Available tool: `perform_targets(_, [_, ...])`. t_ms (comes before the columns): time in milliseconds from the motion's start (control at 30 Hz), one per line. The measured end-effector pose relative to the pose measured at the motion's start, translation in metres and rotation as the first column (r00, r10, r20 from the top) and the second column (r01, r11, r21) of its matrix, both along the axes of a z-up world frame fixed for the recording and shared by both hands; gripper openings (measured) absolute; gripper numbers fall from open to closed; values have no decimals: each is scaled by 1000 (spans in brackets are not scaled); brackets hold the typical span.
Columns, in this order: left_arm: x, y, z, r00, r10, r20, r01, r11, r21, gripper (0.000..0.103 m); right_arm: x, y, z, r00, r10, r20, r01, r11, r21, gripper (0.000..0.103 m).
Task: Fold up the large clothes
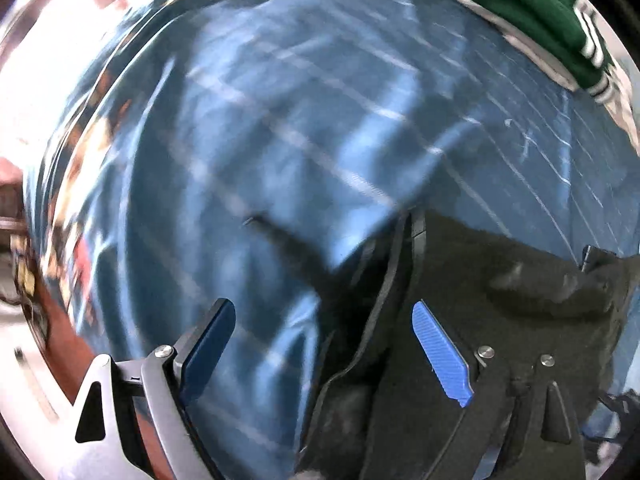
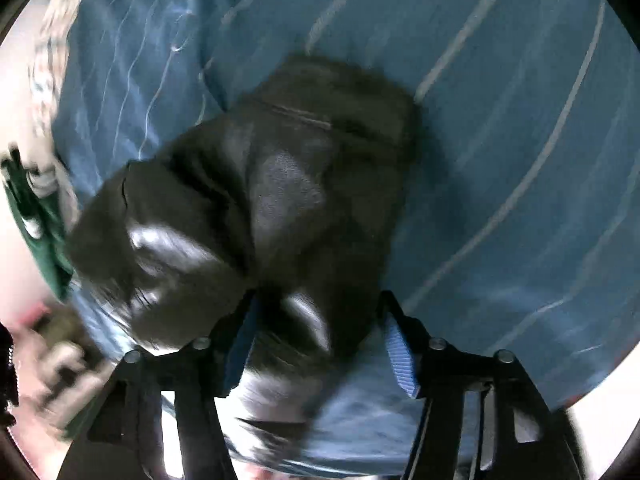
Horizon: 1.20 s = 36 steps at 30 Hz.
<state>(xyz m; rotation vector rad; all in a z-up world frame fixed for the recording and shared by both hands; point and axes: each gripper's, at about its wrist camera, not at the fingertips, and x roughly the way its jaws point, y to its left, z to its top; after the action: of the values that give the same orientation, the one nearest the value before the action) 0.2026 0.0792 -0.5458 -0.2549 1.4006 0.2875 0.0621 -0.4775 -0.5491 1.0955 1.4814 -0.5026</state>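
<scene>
Black garment (image 2: pixel 248 208): centre frame, bunched on blue sheet (image 2: pixel 500 120). Soft, limp, fairly heavy; best gripped at hems. Right gripper (image 2: pixel 320 344) straddles it, closure unclear; left gripper (image 1: pixel 324 344) spread, empty.

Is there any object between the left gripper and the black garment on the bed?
Nothing visible. The left gripper is open directly over the edge of the black garment, which lies on the blue striped bedsheet. The green garment is far off.
</scene>
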Motion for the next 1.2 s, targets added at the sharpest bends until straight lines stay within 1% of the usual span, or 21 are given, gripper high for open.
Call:
perform_targets(67, [20, -14, -12, 999, -52, -9, 52, 998, 39, 91, 11, -3, 29, 996, 88, 14, -86, 991, -103, 62])
perform_targets(133, [32, -28, -22, 996, -93, -15, 94, 993, 73, 91, 34, -2, 48, 983, 174, 66, -163, 976, -143, 63])
perform_targets(200, [43, -33, -28, 992, -123, -10, 123, 988, 90, 89, 74, 11, 62, 947, 288, 140, -266, 951, -156, 79])
perform_targets(233, [46, -35, -29, 990, -138, 0, 138, 986, 94, 89, 98, 20, 65, 912, 371, 175, -343, 923, -173, 82])
perform_targets(267, [50, -37, -29, 988, -155, 11, 153, 983, 105, 89, 124, 33, 67, 865, 459, 201, -422, 884, -201, 82])
perform_targets(300, [52, -38, -28, 986, -164, 23, 161, 981, 107, 75, 154, 50, 68, 829, 520, 207, -475, 849, -229, 82])
perform_targets(333, [55, -40, -27, 984, -176, 39, 171, 980, 100, 61, 178, 63, 67, 766, 604, 220, -551, 793, -261, 82])
perform_targets(367, [59, -42, -28, 982, -184, 46, 179, 980, 86, 31, 199, 76, 64, 704, 674, 226, -618, 737, -273, 82])
perform_targets(400, [61, -44, -30, 980, -193, 42, 190, 980, 62, 26, 216, 89, 57, 650, 726, 224, -674, 687, -271, 82])
perform_targets(467, [66, -48, -32, 979, -201, 40, 197, 977, 85, 26, 248, 116, 37, 519, 827, 214, -792, 560, -242, 82])
perform_targets(567, [70, -45, -33, 981, -188, 36, 185, 980, 75, 27, 263, 144, 17, 387, 895, 224, -894, 424, -149, 80])
perform_targets(600, [76, -43, -35, 983, -181, 36, 178, 982, 69, 28, 266, 149, 18, 359, 904, 232, -900, 401, -171, 50])
perform_targets(633, [68, -41, -35, 983, -181, 36, 178, 982, 69, 30, 268, 151, 17, 364, 903, 230, -897, 406, -174, 17])
perform_targets(700, [76, -38, -37, 984, -175, 37, 172, 983, 61, 31, 272, 144, 21, 446, 858, 256, -855, 493, -161, 13])
perform_targets(800, [73, -37, -38, 983, -181, 42, 179, 983, 48, 32, 265, 122, 16, 641, 723, 257, -724, 681, -111, 9])
perform_targets(833, [67, -38, -39, 982, -183, 44, 181, 982, 45, 32, 259, 114, 10, 691, 677, 253, -679, 728, -94, 8])
perform_targets(933, [65, -34, -40, 982, -180, 49, 179, 983, 33, 34, 258, 109, -24, 797, 575, 184, -577, 815, -45, 8])
perform_targets(1033, [65, -23, -41, 988, -144, 47, 143, 989, 22, 47, 265, 113, -41, 809, 569, 149, -570, 821, -33, 15])
perform_targets(1067, [66, -16, -40, 991, -130, 38, 129, 991, 31, 59, 270, 112, -38, 806, 575, 139, -578, 815, -21, 16])
perform_targets(1100, [64, -9, -35, 993, -109, 41, 107, 994, 35, 71, 271, 114, -32, 798, 586, 140, -590, 807, -17, 18])
perform_targets(1200, [56, 7, -12, 994, -53, 97, 49, 998, 40, 75, 260, 116, 21, 741, 654, 152, -639, 757, -139, 41])
